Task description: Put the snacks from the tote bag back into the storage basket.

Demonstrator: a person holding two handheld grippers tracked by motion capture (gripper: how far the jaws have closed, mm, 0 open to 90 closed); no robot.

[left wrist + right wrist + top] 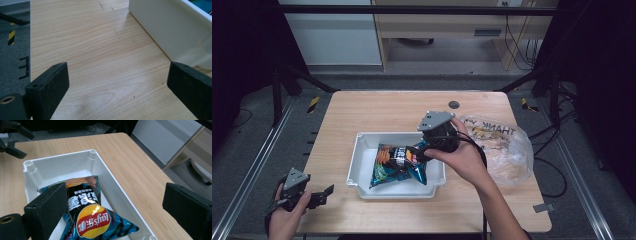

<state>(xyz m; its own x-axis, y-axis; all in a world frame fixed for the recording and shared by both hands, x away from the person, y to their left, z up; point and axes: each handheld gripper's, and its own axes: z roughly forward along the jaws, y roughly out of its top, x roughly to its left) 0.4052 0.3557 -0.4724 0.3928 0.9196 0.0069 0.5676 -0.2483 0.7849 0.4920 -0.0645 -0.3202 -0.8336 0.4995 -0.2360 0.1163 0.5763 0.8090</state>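
Your right gripper point(416, 151) hangs over the white tray point(357, 159), jaws spread wide and holding nothing; the chip bag point(92, 217) lies flat in the tray, below and between them. Your left gripper point(323, 192) rests wide apart at the surface point(100, 50) corner

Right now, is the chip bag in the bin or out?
In. The chip bag lies flat on the floor of the white bin, inside its walls; the open right gripper hovers above it, gripping nothing.
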